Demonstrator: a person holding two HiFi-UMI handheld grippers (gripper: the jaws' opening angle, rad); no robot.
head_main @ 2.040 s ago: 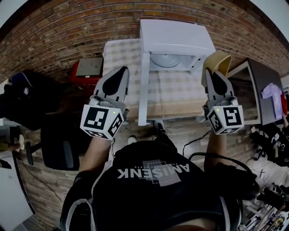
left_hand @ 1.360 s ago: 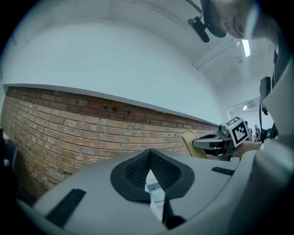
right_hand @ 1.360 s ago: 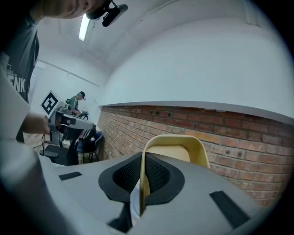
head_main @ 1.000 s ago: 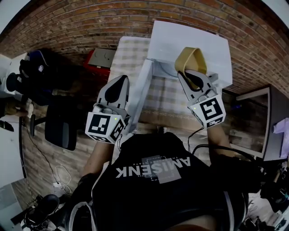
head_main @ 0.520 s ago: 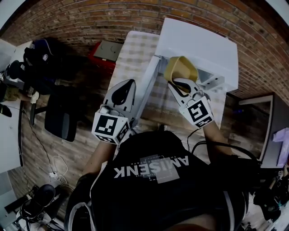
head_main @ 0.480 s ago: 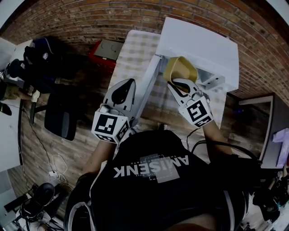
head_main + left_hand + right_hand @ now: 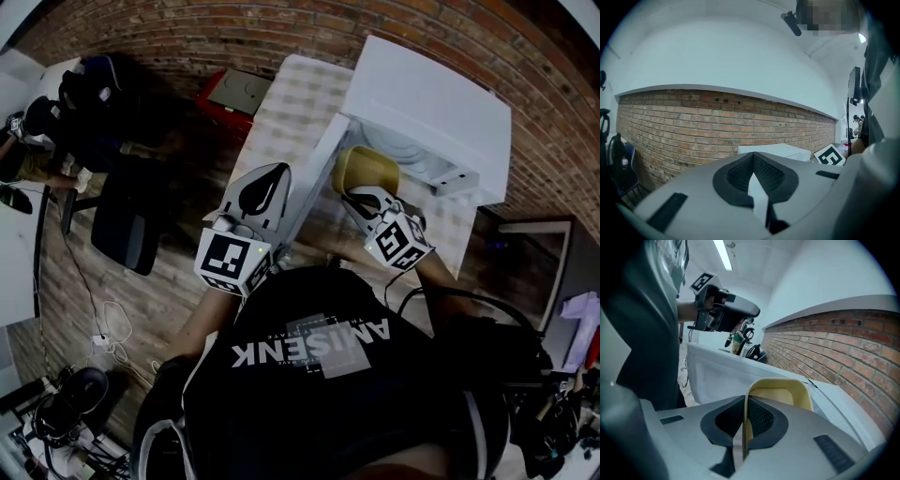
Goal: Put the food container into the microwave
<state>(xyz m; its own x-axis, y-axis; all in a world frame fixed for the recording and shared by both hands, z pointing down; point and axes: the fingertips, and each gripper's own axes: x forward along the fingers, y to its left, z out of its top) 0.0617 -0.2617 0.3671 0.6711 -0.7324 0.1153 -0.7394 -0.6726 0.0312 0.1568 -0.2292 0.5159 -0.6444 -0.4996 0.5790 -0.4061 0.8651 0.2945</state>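
The white microwave [image 7: 431,103] stands with its door [image 7: 314,183] swung open and its cavity mouth straight ahead of the right gripper [image 7: 362,197]. That gripper pinches the rim of the yellow food container [image 7: 366,169], which is right at the opening. The left gripper [image 7: 270,180], jaws pressed together and empty, hangs beside the door.

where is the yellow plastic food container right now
In the head view, the yellow plastic food container sits right of centre, clamped by its rim in the right gripper at the open mouth of the white microwave.
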